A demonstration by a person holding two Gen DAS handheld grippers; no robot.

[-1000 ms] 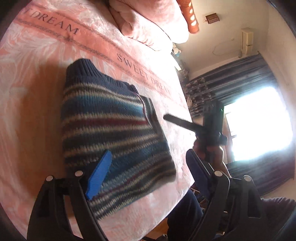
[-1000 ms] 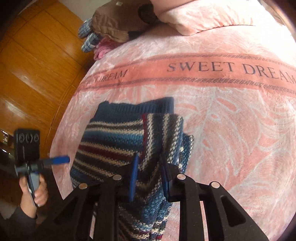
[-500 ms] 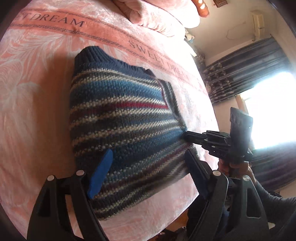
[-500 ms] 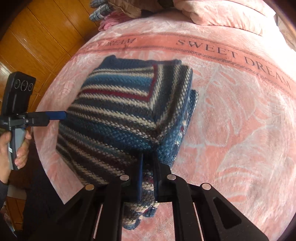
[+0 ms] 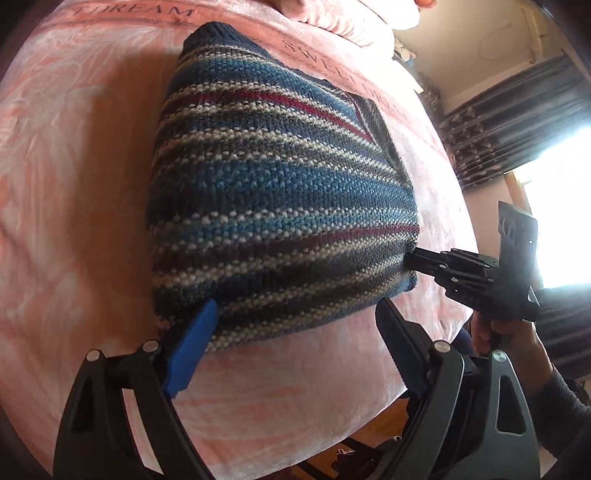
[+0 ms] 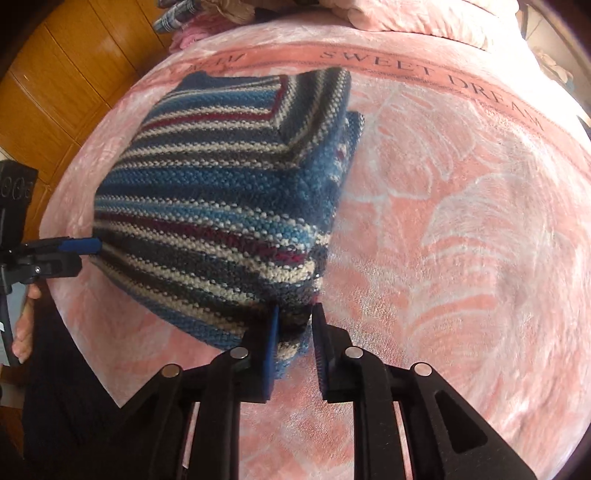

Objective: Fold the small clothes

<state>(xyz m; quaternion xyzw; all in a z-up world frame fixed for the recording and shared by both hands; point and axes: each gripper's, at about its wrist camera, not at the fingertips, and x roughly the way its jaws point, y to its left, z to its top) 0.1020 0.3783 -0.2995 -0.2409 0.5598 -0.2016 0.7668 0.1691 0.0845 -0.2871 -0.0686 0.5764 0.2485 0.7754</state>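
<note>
**Inspector:** Item under review is one striped knit sweater (image 5: 280, 192). It lies on the pink blanket (image 6: 461, 229), near the edge closest to the person, short of the "SWEET DREAM" lettering band (image 6: 432, 74). State its condition.

**Assistant:** It is folded into a compact, roughly rectangular bundle. The right wrist view shows stacked layers along its right side, with one lower layer poking out past the upper ones. The ribbed hem or cuff sits at the far end of the sweater.

**Inspector:** Left gripper (image 5: 295, 332)?

**Assistant:** Its jaws are spread wide, straddling the sweater's near edge. One blue pad (image 5: 190, 347) overlaps the near left corner; I cannot tell whether it presses on the knit. It grips nothing.

**Inspector:** Right gripper (image 6: 293, 343)?

**Assistant:** The jaws are narrow, with a gap between them. The sweater's near right corner sits in that gap. Whether the pads pinch the fabric, I cannot tell; the hold looks loose at best.

**Inspector:** Progress?

**Assistant:** My judgement is that the main folds on this garment are done. What seems left is evening up the protruding layer and squaring the near edge, then letting go. More clothes (image 6: 184, 18) lie heaped beyond the sweater, by the pillow (image 6: 424, 14); those may yet need folding.
</note>
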